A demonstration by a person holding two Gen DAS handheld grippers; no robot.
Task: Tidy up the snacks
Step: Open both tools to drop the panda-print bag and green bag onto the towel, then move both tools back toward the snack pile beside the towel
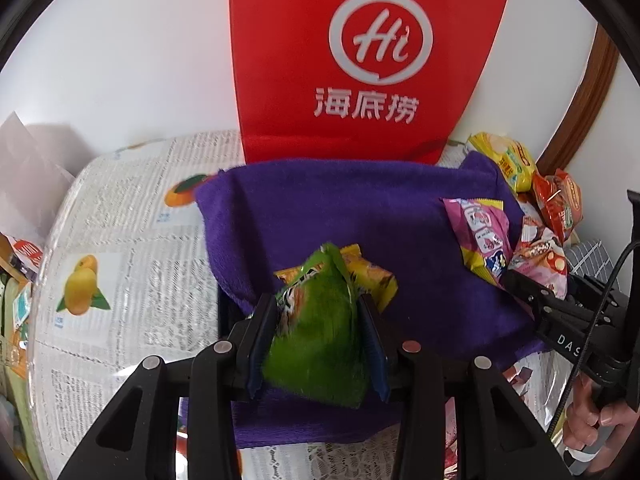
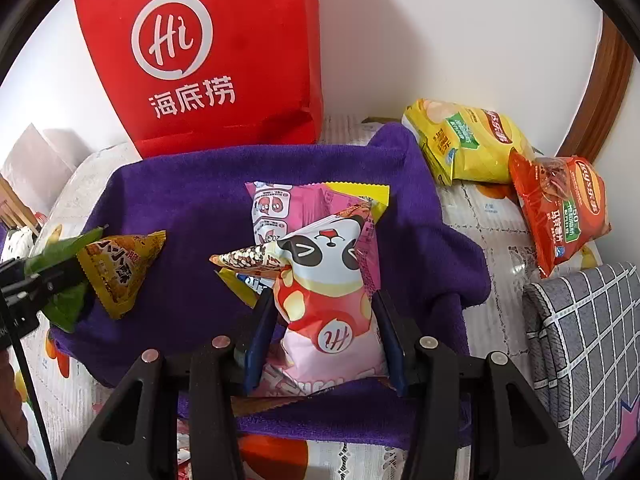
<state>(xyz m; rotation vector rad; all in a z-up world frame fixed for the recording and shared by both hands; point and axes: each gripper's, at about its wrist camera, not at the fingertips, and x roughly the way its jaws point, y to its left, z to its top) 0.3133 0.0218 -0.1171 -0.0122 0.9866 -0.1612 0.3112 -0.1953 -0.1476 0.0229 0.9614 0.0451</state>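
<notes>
Green snack packet upright, tip up, clamped in left gripper.

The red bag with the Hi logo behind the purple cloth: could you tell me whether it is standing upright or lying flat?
Upright. The red bag stands on its base behind the purple cloth, against the white wall.

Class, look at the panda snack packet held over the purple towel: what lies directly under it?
Under the panda snack packet lies a pink and yellow snack packet, resting on the purple towel. The panda packet covers its lower middle, so its full label cannot be seen.
</notes>
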